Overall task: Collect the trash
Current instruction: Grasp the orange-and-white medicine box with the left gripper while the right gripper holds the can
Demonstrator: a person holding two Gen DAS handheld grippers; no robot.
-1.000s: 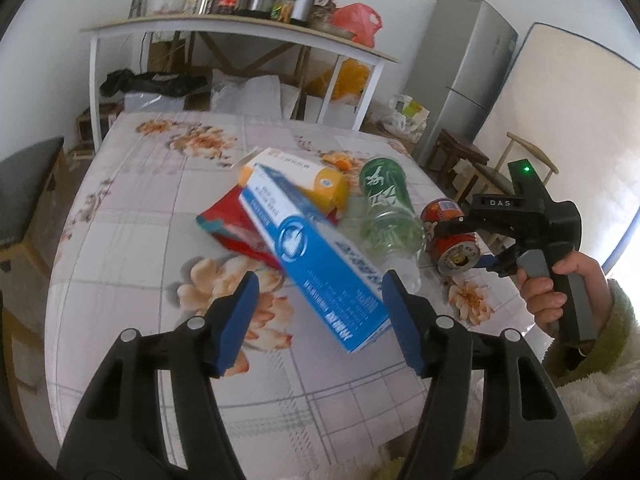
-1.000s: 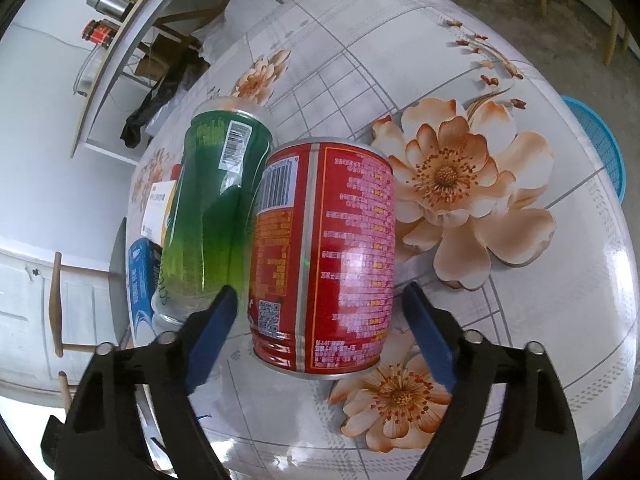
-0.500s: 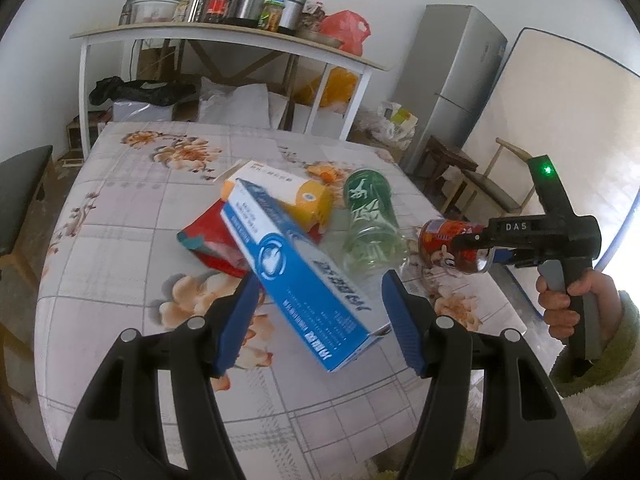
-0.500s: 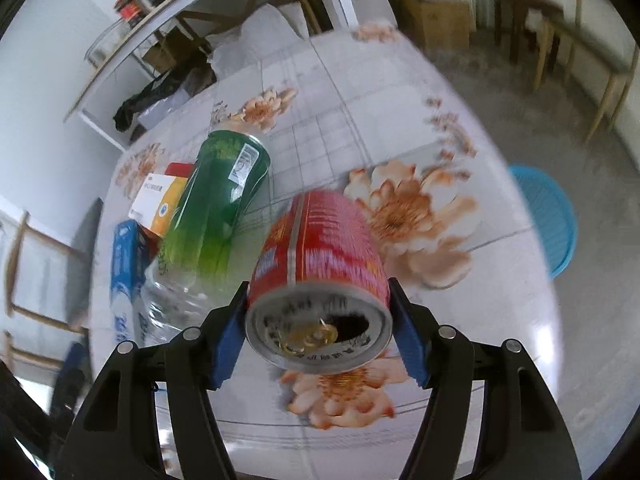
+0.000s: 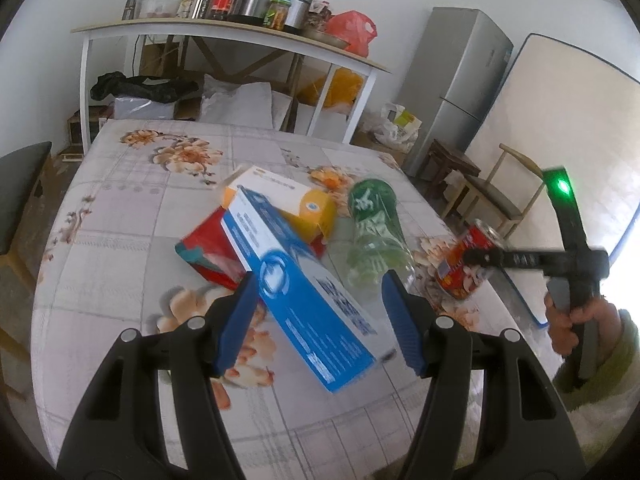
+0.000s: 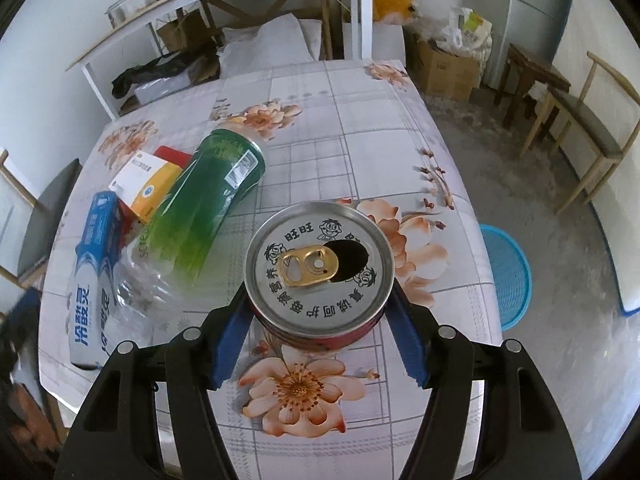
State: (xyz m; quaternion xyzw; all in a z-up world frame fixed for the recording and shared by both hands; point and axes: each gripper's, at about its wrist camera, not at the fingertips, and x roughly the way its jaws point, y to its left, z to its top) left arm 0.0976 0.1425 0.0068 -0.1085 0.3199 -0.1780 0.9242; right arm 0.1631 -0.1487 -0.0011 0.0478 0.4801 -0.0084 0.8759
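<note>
Table (image 6: 360, 128), floral cloth: carries the remaining trash, all lying loose near its middle. Blue basket (image 6: 508, 276) stands on the floor just past the table's right edge; judged the likely receptacle.

Green bottle (image 6: 208, 208) lies on its side, touching the blue carton (image 5: 304, 300).

Red can (image 6: 318, 268): clear of the table, top up, tab open. The right gripper (image 6: 318, 320) has its jaws closed on the can's sides, having just closed onto it.

Left gripper (image 5: 316, 320): jaws part open, holding nothing, carton beneath and between them.

Recommendation: keep the can upright in transit, since dregs may spill; carry it fully over the basket before releasing.
</note>
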